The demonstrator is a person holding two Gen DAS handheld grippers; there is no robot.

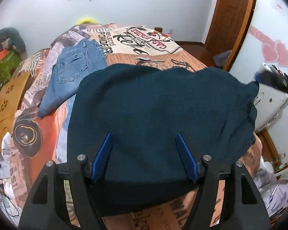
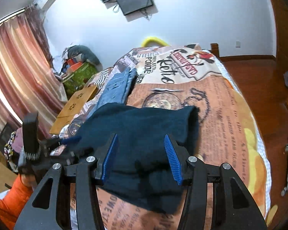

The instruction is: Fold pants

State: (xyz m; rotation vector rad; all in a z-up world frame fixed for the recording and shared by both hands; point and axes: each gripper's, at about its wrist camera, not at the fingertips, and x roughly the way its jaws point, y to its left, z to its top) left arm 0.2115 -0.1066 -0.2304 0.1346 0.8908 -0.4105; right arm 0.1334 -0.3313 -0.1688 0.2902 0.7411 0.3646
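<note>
The dark teal pants (image 1: pixel 159 115) lie folded in a thick bundle on the printed bedspread (image 1: pixel 182 57). My left gripper (image 1: pixel 144 136) is open, its blue fingers spread just above the near part of the bundle. In the right wrist view the same pants (image 2: pixel 144 126) lie under my right gripper (image 2: pixel 141 137), which is open over their near right part. The right gripper shows at the far right of the left wrist view (image 1: pixel 276 80); the left gripper shows at the left of the right wrist view (image 2: pixel 48 147).
Folded blue jeans (image 1: pixel 74 72) lie on the bed beyond and left of the teal pants. A wooden lap table (image 1: pixel 5 103) sits at the bed's left edge. Clutter and a green box (image 2: pixel 78 76) stand by the curtain. The bedspread (image 2: pixel 230 126) stretches to the right.
</note>
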